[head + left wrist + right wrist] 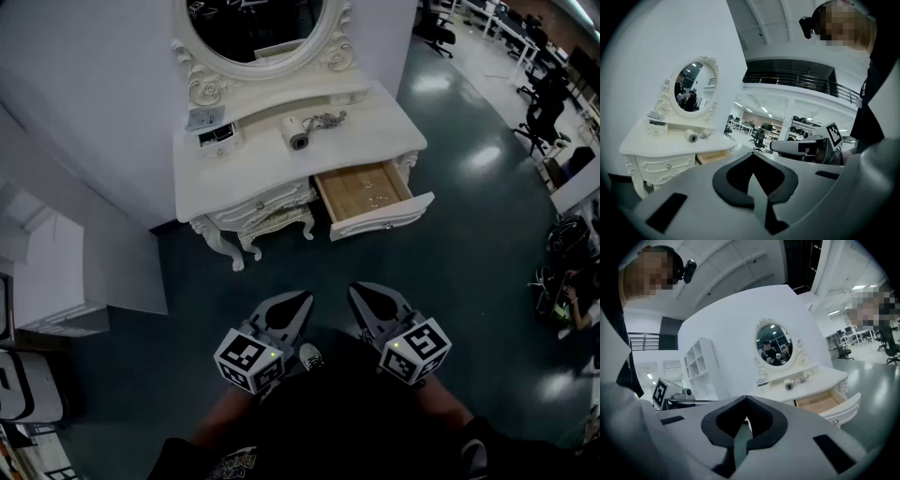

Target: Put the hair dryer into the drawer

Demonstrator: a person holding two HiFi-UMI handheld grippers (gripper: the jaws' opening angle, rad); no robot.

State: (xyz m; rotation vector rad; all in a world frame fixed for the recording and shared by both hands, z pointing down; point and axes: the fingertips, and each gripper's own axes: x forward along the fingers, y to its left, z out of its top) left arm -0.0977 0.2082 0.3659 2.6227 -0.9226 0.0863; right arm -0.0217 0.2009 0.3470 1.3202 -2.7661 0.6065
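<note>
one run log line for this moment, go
hair dryer: lying on dressing table | drawer: open | left tongs: shut, empty | right tongs: shut, empty | both short of table

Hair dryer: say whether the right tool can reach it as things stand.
Probably not yet: the right tool is held well short of the table. Nothing covers the hair dryer, so stepping closer should do.

The dressing table and hair dryer are white; the drawer is pale wood inside, white-fronted; the floor is dark teal.
</note>
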